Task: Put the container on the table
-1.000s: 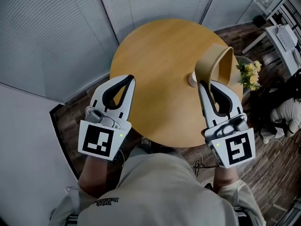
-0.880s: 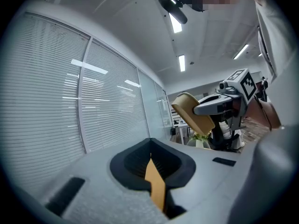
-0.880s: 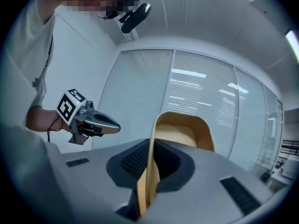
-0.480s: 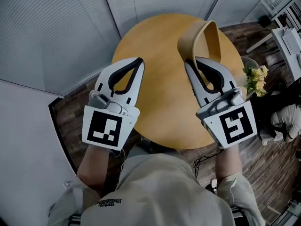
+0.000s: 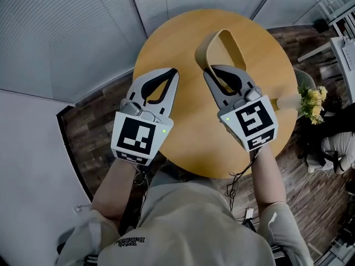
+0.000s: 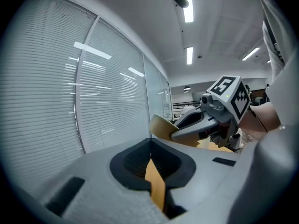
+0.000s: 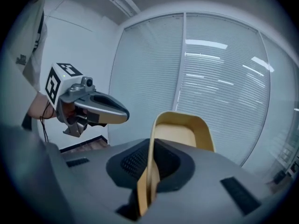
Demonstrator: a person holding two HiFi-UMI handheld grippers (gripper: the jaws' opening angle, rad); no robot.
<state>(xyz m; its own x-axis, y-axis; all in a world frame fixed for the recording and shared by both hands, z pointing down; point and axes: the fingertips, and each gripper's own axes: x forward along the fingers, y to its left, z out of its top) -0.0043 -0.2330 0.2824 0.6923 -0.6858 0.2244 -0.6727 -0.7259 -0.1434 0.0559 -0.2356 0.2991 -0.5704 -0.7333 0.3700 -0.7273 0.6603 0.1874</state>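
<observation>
A tan, shallow container (image 5: 222, 47) stands on edge over the middle of the round wooden table (image 5: 177, 37). My right gripper (image 5: 207, 73) is shut on its rim. In the right gripper view the container (image 7: 180, 132) rises from between my jaws (image 7: 150, 148), its hollow side facing the camera. My left gripper (image 5: 172, 71) is shut with nothing in it, just left of the right one, over the table. From the left gripper view I see the container (image 6: 161, 127) in the right gripper (image 6: 174, 134). Whether the container touches the table is hidden.
Yellow flowers (image 5: 312, 100) stand beside the table's right edge. White blinds and glass walls (image 5: 83, 32) close the far side and left. Dark wood floor (image 5: 91, 126) surrounds the table, and a white desk (image 5: 345, 54) stands at the far right.
My right gripper carried the container from the table's right edge near the flowers leftwards over the table's middle. The left gripper moved up and slightly right, closer to it.
</observation>
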